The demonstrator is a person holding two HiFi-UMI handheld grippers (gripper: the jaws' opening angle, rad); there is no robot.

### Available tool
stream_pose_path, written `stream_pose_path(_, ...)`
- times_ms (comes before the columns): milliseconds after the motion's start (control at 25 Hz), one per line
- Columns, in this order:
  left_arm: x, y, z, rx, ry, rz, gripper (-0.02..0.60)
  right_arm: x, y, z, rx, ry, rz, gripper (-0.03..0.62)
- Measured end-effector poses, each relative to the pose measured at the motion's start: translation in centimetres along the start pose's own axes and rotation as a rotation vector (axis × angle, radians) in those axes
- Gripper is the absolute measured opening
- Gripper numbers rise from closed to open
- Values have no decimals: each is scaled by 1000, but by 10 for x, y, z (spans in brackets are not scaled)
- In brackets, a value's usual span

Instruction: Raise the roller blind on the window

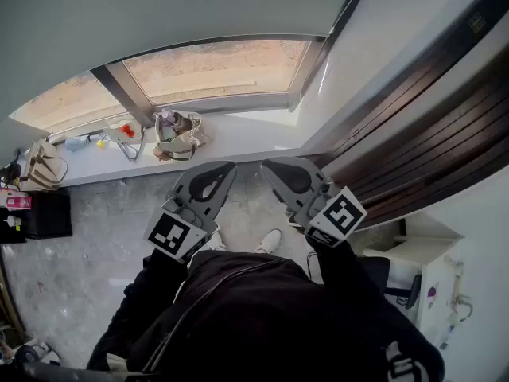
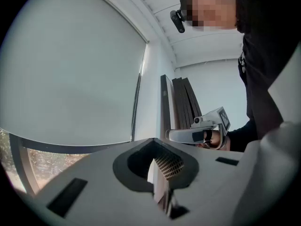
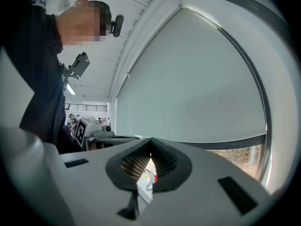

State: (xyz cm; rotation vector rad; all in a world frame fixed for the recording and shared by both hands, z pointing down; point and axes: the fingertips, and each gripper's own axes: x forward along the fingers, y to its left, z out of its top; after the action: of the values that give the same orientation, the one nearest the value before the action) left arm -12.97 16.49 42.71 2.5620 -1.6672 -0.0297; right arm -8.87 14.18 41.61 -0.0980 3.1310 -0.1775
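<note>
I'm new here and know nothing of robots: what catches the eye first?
A big pale roller blind fills the top of the head view, drawn down over most of the window, leaving only its lowest strip bare. In front of it the person holds the left gripper and right gripper side by side, both shut and empty. Small bags sit on the white sill.

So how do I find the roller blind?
Look at the big window above the white sill. The roller blind is the pale grey sheet covering most of it, leaving only a strip of glass at the bottom. It's smooth and plain, unlike the dark brown slatted panels on its right.
</note>
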Motion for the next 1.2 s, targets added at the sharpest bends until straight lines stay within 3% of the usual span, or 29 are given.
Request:
stream_pose_path(440,19,-14,-2,2,-5,-19,5,-25,-16,-2,8,-29,-67,3)
stream_pose_path(600,40,-26,1,-13,-10,-42,5,-44,-34,0,-2,-28,-117,3)
stream_pose_path(840,85,-51,6,28,-17,-64,5,-84,-65,5,-22,-25,-187,3)
stream_pose_path(1200,147,-73,12,46,-5,-12,5,-138,-119,14,-21,-35,-245,8)
